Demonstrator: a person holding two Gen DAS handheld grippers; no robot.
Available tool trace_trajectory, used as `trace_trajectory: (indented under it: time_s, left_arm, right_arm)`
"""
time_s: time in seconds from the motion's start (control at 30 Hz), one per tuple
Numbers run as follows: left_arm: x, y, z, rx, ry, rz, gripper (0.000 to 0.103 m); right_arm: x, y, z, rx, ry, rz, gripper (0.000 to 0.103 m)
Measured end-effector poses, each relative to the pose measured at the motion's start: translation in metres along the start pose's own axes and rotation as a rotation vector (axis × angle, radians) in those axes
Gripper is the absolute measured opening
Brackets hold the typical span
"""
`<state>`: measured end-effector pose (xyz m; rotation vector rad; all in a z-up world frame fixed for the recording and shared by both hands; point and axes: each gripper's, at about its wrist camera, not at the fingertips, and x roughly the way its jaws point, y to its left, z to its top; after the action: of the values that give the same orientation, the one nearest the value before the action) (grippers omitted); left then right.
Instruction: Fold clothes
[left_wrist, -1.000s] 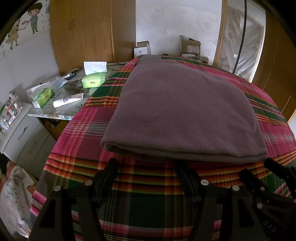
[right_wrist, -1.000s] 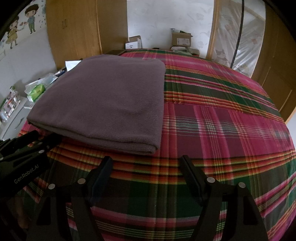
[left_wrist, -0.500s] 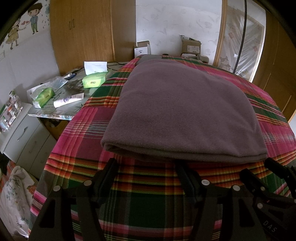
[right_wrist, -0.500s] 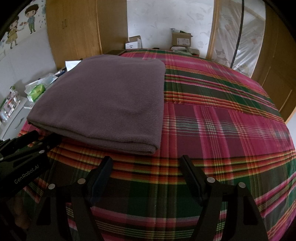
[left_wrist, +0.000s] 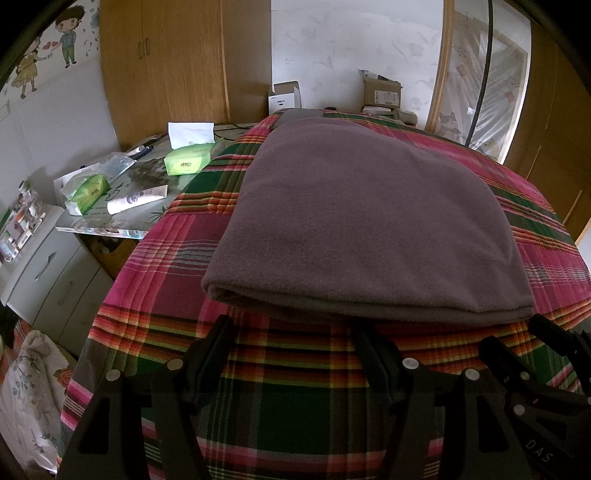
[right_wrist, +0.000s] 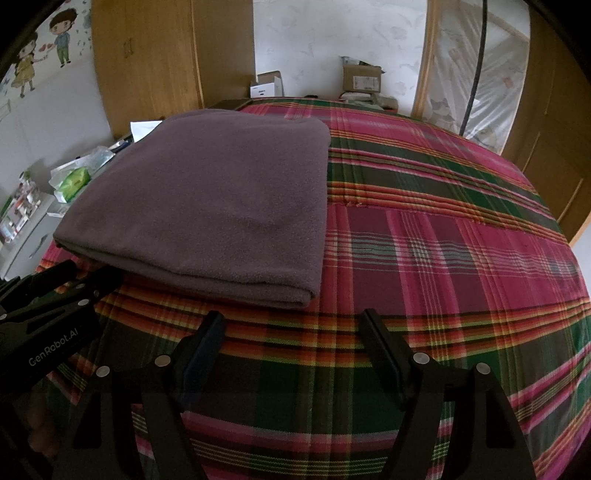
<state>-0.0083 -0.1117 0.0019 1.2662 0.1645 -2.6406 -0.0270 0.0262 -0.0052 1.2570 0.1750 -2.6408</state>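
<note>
A purple-grey fleece garment (left_wrist: 365, 221) lies folded into a flat rectangle on the plaid bedspread (left_wrist: 288, 398). In the right wrist view the same garment (right_wrist: 214, 206) fills the left half of the bed. My left gripper (left_wrist: 295, 328) is open just short of the garment's near folded edge, with nothing between its fingers. My right gripper (right_wrist: 291, 317) is open too, just below the garment's near right corner, empty. The left gripper's body (right_wrist: 48, 317) shows at the left edge of the right wrist view.
A side table (left_wrist: 122, 218) left of the bed holds green tissue packs (left_wrist: 188, 160), a tube and bags. A white drawer unit (left_wrist: 44, 269) stands nearer. Wooden wardrobes and cardboard boxes (left_wrist: 382, 92) line the far wall. The bed's right half (right_wrist: 461, 240) carries only the spread.
</note>
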Motion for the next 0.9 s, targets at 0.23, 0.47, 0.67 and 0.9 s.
trace_trajectory:
  time_s: [0.23, 0.47, 0.67, 0.9]
  left_arm:
    - [-0.0002, -0.0002, -0.0008, 0.000, 0.000, 0.000, 0.066]
    - [0.0015, 0.0016, 0.0037, 0.004, 0.002, -0.002, 0.066]
    - [0.0010, 0.0016, 0.0028, 0.003, 0.002, -0.002, 0.066]
    - [0.0009, 0.0017, 0.0025, 0.002, 0.001, -0.002, 0.066]
  right_arm:
    - [-0.0001, 0.0001, -0.0002, 0.000, -0.001, 0.000, 0.076]
    - [0.0003, 0.0003, 0.0009, 0.000, -0.001, -0.002, 0.076]
    - [-0.0002, 0.0000, 0.0010, 0.000, -0.001, -0.001, 0.076]
    - [-0.0004, 0.0006, 0.0004, 0.001, 0.000, -0.002, 0.076]
